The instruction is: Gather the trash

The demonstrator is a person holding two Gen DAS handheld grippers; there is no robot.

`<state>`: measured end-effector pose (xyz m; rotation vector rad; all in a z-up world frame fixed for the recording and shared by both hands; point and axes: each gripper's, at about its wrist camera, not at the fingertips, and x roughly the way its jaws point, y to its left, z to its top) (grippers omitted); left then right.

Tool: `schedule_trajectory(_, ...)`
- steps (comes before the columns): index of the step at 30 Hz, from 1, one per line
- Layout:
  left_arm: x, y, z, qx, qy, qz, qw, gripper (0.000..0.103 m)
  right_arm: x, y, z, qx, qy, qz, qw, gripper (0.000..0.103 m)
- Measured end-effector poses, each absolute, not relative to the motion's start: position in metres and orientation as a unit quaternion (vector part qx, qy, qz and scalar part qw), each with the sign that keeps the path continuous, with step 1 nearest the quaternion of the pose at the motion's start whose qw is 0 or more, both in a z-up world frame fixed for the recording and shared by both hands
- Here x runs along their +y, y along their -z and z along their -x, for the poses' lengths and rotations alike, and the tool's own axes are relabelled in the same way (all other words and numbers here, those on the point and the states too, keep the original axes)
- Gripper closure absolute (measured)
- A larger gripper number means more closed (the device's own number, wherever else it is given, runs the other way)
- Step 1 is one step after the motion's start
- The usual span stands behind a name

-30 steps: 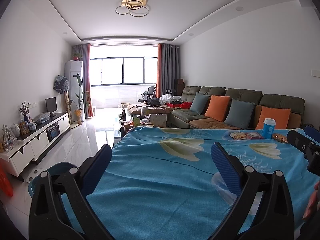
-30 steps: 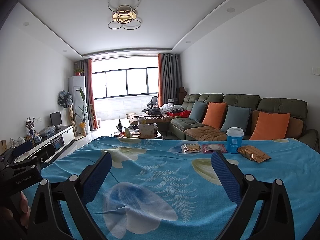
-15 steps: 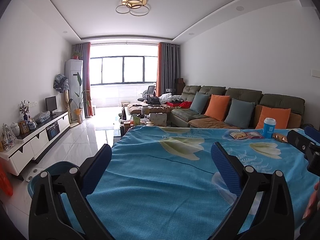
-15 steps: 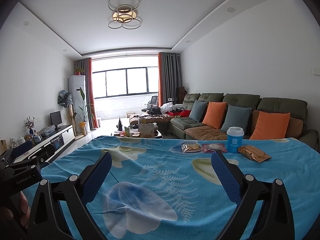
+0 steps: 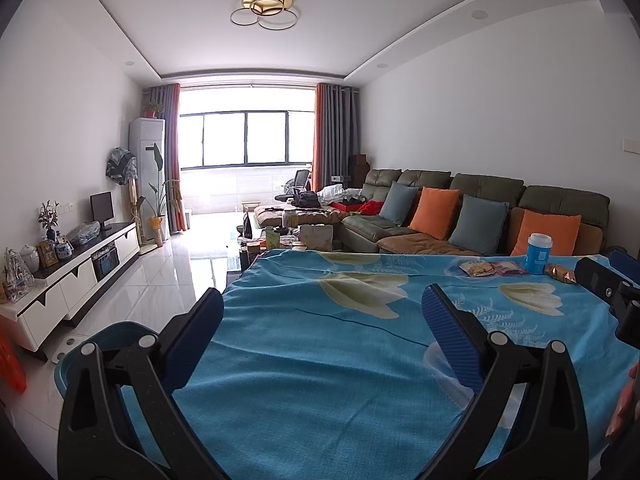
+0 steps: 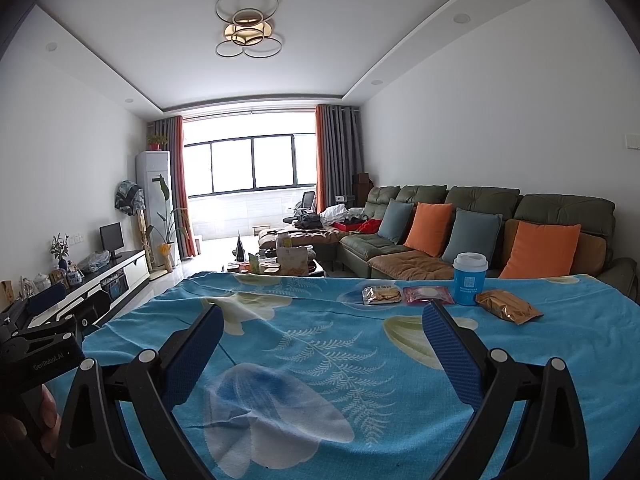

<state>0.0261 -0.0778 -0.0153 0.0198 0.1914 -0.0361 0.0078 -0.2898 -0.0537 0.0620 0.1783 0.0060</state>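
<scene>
Both tongs are spread wide with nothing between them, left tongs [image 5: 322, 312] and right tongs [image 6: 322, 330] hovering over the blue floral surface [image 6: 320, 360]. Trash sits along its far right edge: two snack packets [image 6: 382, 294] [image 6: 428, 295], a blue cup [image 6: 470, 279], and a gold wrapper [image 6: 508, 306] just beside the cup.

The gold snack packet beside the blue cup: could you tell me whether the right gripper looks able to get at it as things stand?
Probably yes. The right gripper is open and empty, and only bare tablecloth lies between it and the gold snack packet, which lies flat beside the blue cup.
</scene>
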Motion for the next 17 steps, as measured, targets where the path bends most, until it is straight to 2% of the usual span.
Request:
schedule_trajectory(10, -0.081, 0.014, -0.03, 0.108, 0.029, -0.019, 0.994, 0.006, -0.294, 0.056, -0.011, 0.094, 0.0, -0.032, 0.995, 0.007)
schedule_trajectory(14, -0.079, 0.019, -0.057, 0.176, 0.042, -0.019, 0.983, 0.006, -0.306, 0.058, -0.018, 0.112, 0.009, -0.035, 0.993, 0.007)
schedule_trajectory(17, -0.077, 0.028, -0.094, 0.257, 0.051, -0.018, 0.965, 0.006, -0.316, 0.06, -0.025, 0.132, 0.022, -0.035, 0.99, 0.007)
